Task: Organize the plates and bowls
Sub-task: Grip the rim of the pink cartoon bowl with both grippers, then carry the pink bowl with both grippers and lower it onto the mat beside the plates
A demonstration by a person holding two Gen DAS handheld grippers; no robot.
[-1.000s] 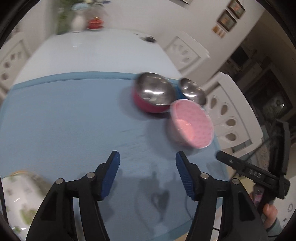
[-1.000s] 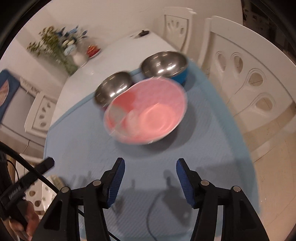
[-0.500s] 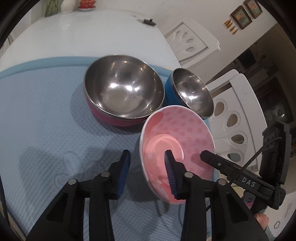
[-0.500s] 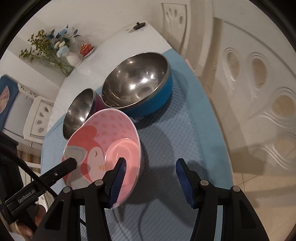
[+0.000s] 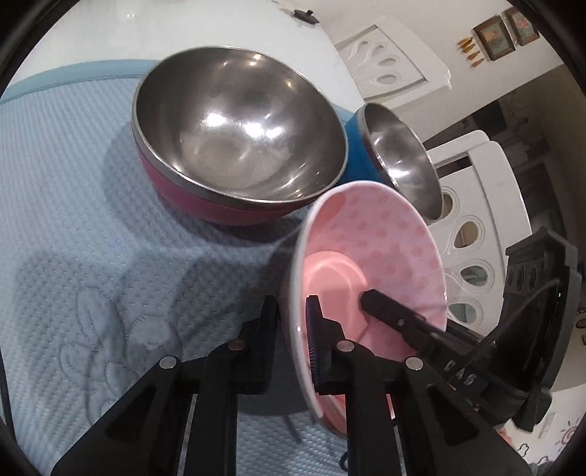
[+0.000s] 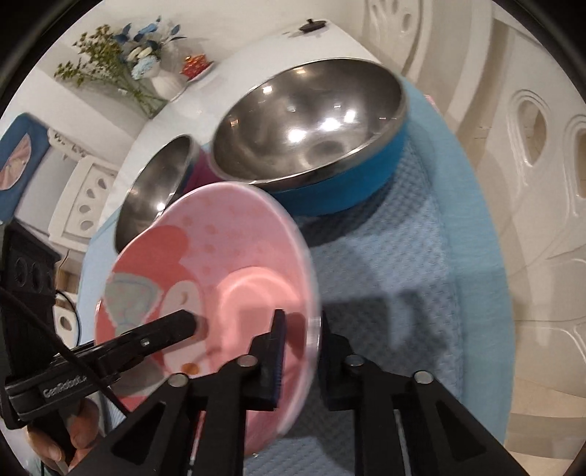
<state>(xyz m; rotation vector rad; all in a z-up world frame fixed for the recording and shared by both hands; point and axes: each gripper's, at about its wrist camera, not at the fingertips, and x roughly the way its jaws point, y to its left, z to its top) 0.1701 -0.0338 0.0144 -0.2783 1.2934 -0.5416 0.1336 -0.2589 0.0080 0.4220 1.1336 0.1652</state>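
A pink bowl (image 5: pixel 370 256) with a cartoon print sits on the blue mat (image 5: pixel 73 219); it also shows in the right wrist view (image 6: pixel 219 263). My left gripper (image 5: pixel 293 322) is closed on its left rim, one finger inside and one outside. My right gripper (image 6: pixel 300 340) is closed on its right rim the same way. Behind it stand a steel bowl with a red shell (image 5: pixel 238 135) and a steel bowl with a blue shell (image 6: pixel 311 121).
The mat lies on a white table (image 5: pixel 183 29). White chairs (image 5: pixel 476 227) stand along the right edge of the table. A vase of flowers (image 6: pixel 146 73) and a small red dish (image 6: pixel 196 64) stand at the far end.
Both grippers moved in on the pink bowl and closed on opposite sides of its rim. They were open and apart from it before.
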